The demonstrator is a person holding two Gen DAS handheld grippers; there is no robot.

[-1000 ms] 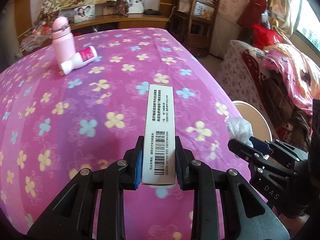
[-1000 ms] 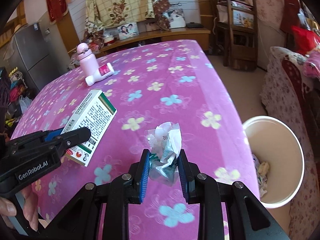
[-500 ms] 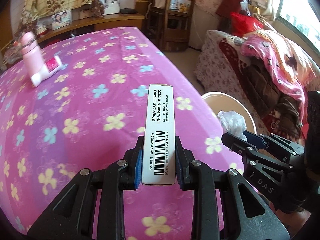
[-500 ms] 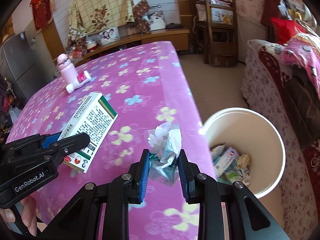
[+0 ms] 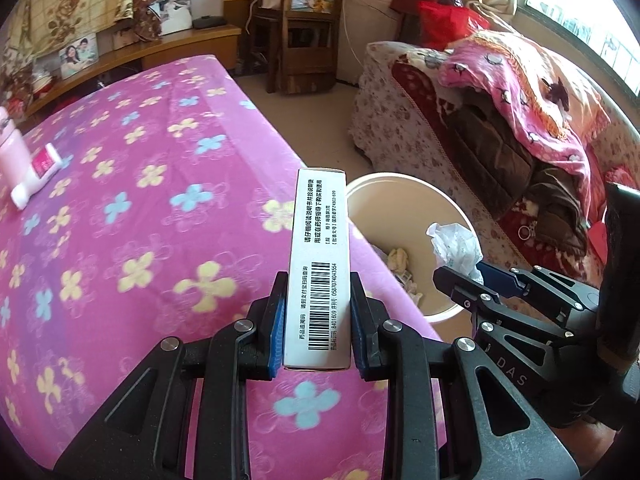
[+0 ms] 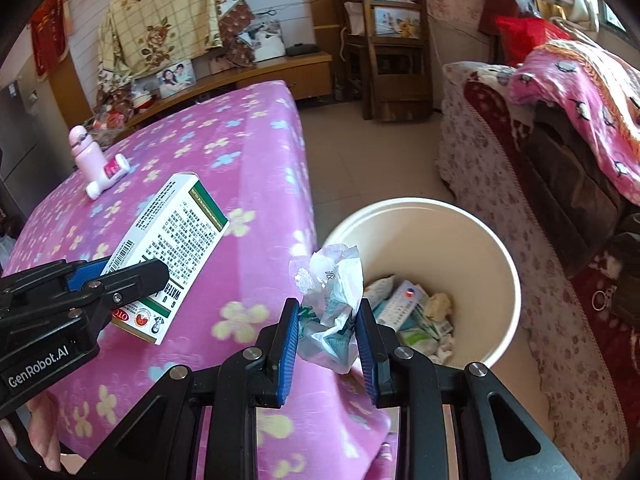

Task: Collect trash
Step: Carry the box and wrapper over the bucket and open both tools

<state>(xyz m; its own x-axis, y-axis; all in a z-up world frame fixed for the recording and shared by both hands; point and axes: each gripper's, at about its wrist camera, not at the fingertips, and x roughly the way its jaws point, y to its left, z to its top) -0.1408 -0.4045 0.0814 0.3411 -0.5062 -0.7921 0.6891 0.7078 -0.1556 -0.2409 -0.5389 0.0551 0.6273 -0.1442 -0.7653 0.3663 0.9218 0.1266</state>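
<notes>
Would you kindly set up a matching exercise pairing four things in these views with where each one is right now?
Things:
1. box
2. wrapper
3. pink bottle
4. bin

Places:
A. standing on the floral cloth
B. between the fingers of the right gripper
C. on the floor beside the table
D. between the fingers of the left gripper

Pairs: 1-D, 2-B, 3-A, 4-C

white medicine box held edge-up above the table edge; crumpled plastic wrapper pinched beside the half-filled cream trash bin.
</notes>
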